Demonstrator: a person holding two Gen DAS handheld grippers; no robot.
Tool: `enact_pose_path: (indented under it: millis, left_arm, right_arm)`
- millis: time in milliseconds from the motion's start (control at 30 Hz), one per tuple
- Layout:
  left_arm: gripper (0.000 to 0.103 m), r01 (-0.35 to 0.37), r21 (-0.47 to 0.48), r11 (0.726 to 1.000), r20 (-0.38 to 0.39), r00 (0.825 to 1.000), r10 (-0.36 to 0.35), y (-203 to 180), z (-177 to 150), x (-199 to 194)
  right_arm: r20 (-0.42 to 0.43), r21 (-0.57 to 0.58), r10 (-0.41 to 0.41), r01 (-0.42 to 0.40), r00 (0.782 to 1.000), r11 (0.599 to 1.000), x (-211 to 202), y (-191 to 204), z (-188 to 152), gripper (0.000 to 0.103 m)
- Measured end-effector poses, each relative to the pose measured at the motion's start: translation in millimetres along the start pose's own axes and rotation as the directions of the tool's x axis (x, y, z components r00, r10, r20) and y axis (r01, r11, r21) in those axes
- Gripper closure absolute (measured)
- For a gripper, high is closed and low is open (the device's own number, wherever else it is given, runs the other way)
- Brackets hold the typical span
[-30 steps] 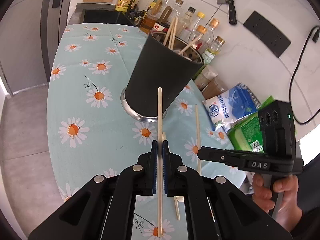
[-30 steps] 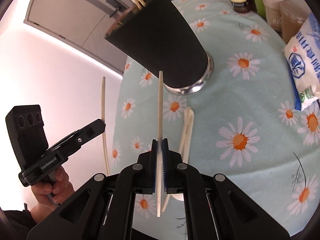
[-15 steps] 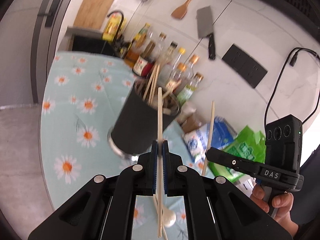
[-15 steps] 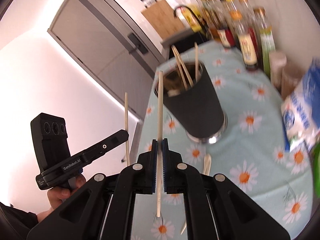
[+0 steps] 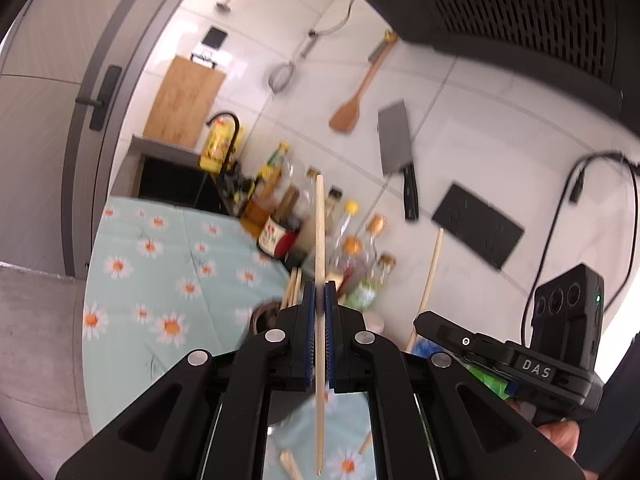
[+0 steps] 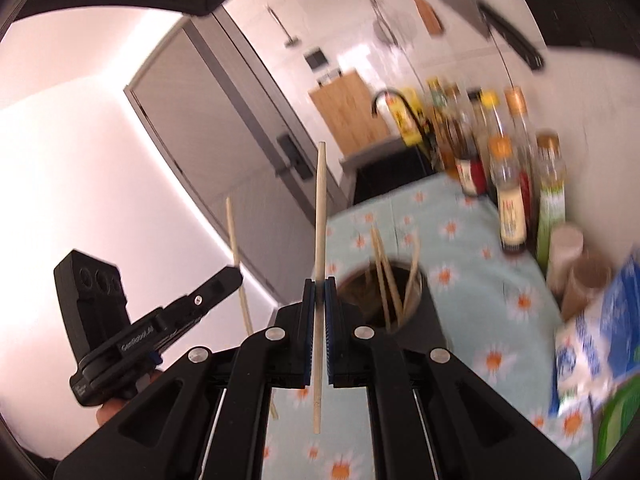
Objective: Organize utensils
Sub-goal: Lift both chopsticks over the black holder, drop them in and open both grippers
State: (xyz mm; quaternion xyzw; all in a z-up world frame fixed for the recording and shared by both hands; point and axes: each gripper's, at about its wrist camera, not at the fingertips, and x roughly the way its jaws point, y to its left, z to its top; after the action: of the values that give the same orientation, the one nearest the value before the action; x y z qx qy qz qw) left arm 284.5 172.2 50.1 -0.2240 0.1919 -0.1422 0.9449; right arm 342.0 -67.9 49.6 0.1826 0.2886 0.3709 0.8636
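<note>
My left gripper is pinching a chopstick between its blue pads. The stick stands straight up, with a long part above the pads and a long part below. My right gripper is pinching its own chopstick the same way, upright and tight between the pads. In the left view I can see my right gripper off to the side with its stick poking up. In the right view my left gripper is off to the side too, with its stick in it. Both sticks are up in the air, above the table and near the cup.

The black cup stands on the table just past my right gripper. A few more chopsticks lean inside it. In the left view the cup is mostly hidden behind my left gripper.

The table has a light blue cloth with daisies on it. Bottles stand in a bunch at the back of the table. Some bags lie at the side. A cleaver and a wooden spatula hang on the white tile wall. A cutting board leans by the sink. A grey door is at the side
</note>
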Motion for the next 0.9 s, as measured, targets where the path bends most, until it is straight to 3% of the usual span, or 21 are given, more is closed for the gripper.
enact_pose_path:
  millis: [333,600,900]
  left_arm:
    - [0.099,-0.012,0.065,0.998,0.121,0.993,0.004,-13.5,35.5,18.1]
    - [0.099,-0.042,0.095,0.995,0.177,0.984,0.025,-14.3,44.5,32.8]
    - [0.099,-0.052,0.084,0.995,0.163,0.986,0.037,2.6,32.7,60.4]
  right_arm:
    - [0.1,-0.027,-0.015,0.018,0.995,0.999,12.2,-6.1,42.9,0.097]
    - [0.119,-0.039,-0.032,0.037,0.992,0.999,27.8,-14.4,44.3,0.097]
    - [0.133,-0.07,-0.096,0.106,0.986,0.992,55.3,-26.9,31.6,0.097]
